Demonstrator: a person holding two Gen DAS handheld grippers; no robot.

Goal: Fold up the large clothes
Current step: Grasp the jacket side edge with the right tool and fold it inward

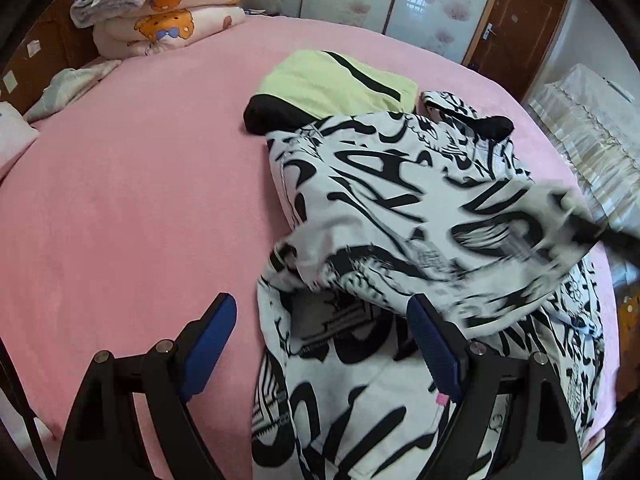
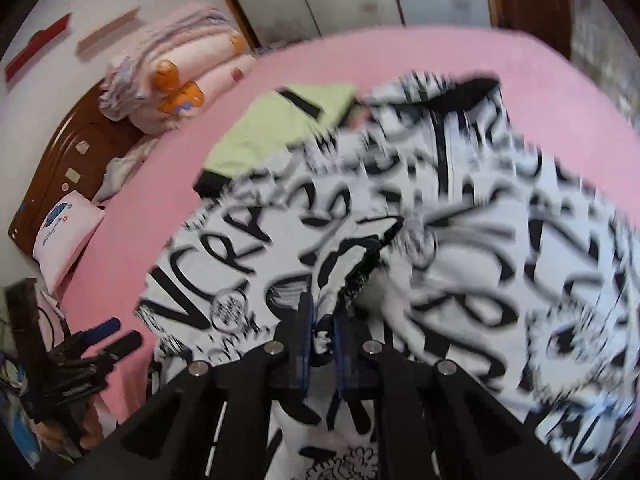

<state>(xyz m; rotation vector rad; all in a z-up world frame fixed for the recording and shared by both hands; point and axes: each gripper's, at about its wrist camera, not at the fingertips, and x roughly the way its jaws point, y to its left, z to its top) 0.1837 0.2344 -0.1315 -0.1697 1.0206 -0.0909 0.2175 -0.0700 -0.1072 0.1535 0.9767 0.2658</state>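
A large white garment with bold black print (image 1: 400,208) lies crumpled on the pink bed sheet (image 1: 120,200). My left gripper (image 1: 324,320) hovers open over the garment's near left edge, one blue pad above the sheet and the other above the cloth, gripping nothing. My right gripper (image 2: 320,320) is shut on a bunched fold of the printed garment (image 2: 480,240) and holds it up off the bed. That raised fold is blurred in the left wrist view, running to the right gripper (image 1: 616,238) at the right edge. The left gripper (image 2: 108,336) shows at lower left in the right wrist view.
A folded yellow-green garment with black trim (image 1: 336,80) lies just behind the printed one. Stacked bear-print quilts (image 1: 168,12) sit at the far left by the wooden headboard (image 2: 80,152), with a pillow (image 2: 64,232) nearby. The bed edge drops off on the right.
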